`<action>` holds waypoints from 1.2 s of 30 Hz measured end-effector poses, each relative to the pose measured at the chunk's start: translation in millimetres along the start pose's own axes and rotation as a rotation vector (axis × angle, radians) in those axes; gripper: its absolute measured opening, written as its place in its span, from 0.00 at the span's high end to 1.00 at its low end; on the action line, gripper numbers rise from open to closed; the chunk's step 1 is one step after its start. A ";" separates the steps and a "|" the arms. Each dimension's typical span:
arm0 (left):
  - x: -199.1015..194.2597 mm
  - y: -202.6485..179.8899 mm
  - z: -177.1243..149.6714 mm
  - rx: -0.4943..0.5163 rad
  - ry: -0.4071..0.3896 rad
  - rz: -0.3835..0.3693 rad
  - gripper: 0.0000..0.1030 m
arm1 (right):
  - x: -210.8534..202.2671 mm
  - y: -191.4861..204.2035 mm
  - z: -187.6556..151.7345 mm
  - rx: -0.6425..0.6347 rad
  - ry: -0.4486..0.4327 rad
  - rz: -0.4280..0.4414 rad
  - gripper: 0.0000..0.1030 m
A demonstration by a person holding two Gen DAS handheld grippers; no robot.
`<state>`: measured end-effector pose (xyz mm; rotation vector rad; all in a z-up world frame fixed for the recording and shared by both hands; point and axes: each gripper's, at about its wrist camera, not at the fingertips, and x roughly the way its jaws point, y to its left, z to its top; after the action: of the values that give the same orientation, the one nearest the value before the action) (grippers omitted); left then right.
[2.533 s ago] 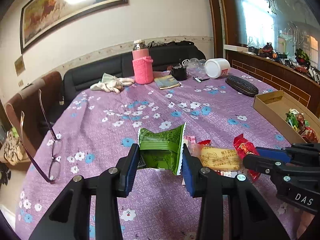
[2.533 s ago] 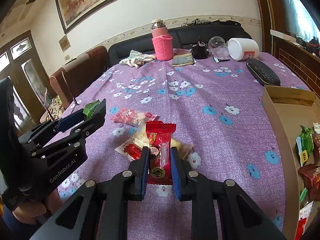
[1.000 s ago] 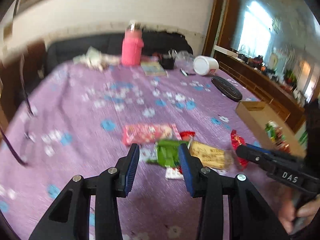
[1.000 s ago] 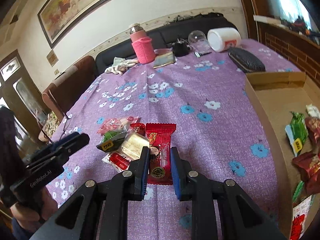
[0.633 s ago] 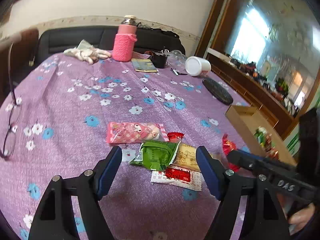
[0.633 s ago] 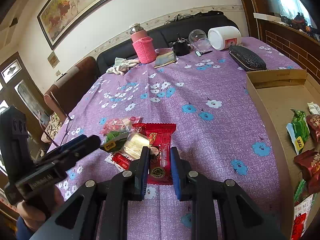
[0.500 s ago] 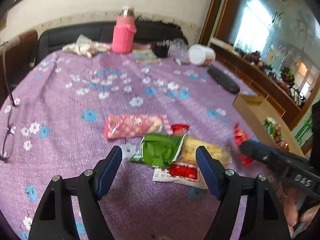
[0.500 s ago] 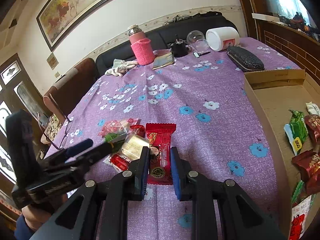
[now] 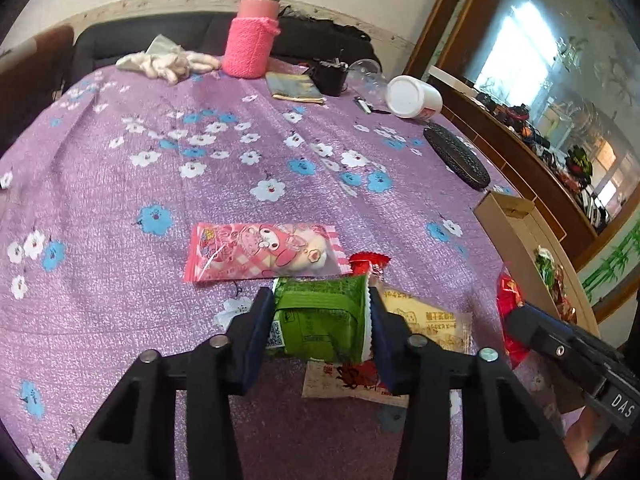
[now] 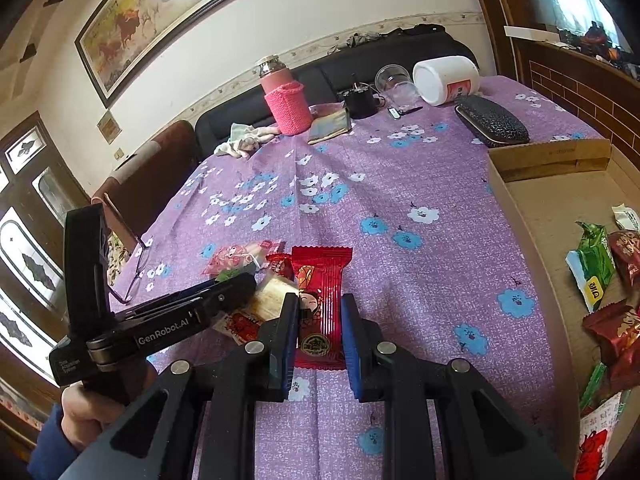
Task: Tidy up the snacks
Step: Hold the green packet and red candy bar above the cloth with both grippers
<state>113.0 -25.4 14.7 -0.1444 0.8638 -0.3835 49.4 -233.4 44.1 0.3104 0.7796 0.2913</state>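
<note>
My left gripper (image 9: 320, 304) is closing its jaws on a green snack packet (image 9: 316, 320), and both blue pads press its sides. The packet lies on a pile with a pink cartoon packet (image 9: 264, 250), a yellow packet (image 9: 424, 316) and a white-and-red packet (image 9: 348, 380). My right gripper (image 10: 320, 312) is shut on a red snack packet (image 10: 322, 280), held just above the purple floral tablecloth (image 10: 360, 184). In the right wrist view the left gripper (image 10: 240, 282) reaches into the pile from the left. A cardboard box (image 10: 520, 216) at the right holds several snack packets (image 10: 592, 264).
Eyeglasses (image 10: 136, 272) lie near the table's left edge. At the far side stand a pink bottle (image 10: 286, 100), a white jar (image 10: 446, 80) on its side, a black cup (image 10: 360, 102), a clear cup and a black glasses case (image 10: 492, 120). A sofa runs behind the table.
The left gripper's jaws spread wide over the pile, then closed on the green packet as it moved down and forward. The right gripper kept still with the red packet.
</note>
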 end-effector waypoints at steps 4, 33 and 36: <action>-7.6 -2.4 -4.3 0.014 -0.011 -0.017 0.60 | -0.1 2.5 -0.8 -0.014 -0.005 -0.008 0.78; -43.3 -40.0 -3.5 0.139 -0.158 -0.053 0.60 | -8.1 -22.1 7.2 0.082 -0.051 -0.072 0.79; -48.3 -50.7 -3.5 0.163 -0.163 -0.053 0.60 | -17.9 -32.2 8.9 0.127 -0.062 -0.082 0.79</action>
<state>68.3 -53.4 60.9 -0.0469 0.6658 -0.4827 48.3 -271.0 49.3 0.4048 0.7488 0.1548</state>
